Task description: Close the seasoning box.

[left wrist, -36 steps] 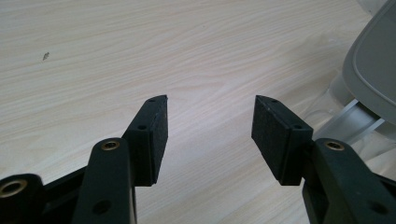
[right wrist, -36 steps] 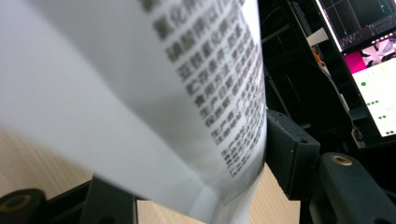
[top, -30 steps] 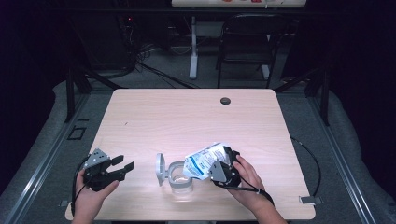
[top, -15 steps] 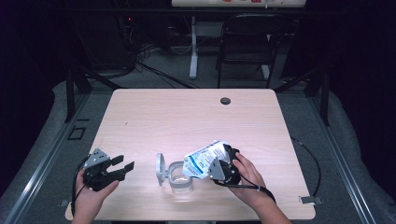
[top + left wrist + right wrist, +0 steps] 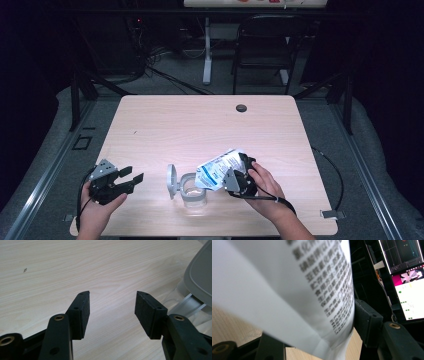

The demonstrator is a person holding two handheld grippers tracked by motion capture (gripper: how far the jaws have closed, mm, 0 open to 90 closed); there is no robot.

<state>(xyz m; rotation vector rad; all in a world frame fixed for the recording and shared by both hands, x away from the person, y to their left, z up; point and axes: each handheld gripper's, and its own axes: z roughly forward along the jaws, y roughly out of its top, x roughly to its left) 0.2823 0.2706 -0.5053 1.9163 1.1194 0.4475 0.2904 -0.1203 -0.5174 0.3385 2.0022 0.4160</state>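
While right tongs (image 5: 231, 176) tilt the bag (image 5: 217, 170) – left tongs (image 5: 131, 178) agape, level

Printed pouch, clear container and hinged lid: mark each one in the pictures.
printed pouch (image 5: 218, 169): high view, on its blue-and-white printed face, tilted over the container.
clear container (image 5: 193, 194): high view, on its near wall below the open mouth.
hinged lid (image 5: 171, 180): high view, on the grey disc standing open at the container's left.

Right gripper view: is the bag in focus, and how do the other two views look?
Right gripper view: the bag is too close, its print soft and blurred toward the top. Left gripper view: jaws and table sharp, evenly lit. High view: table bright, surroundings dark.
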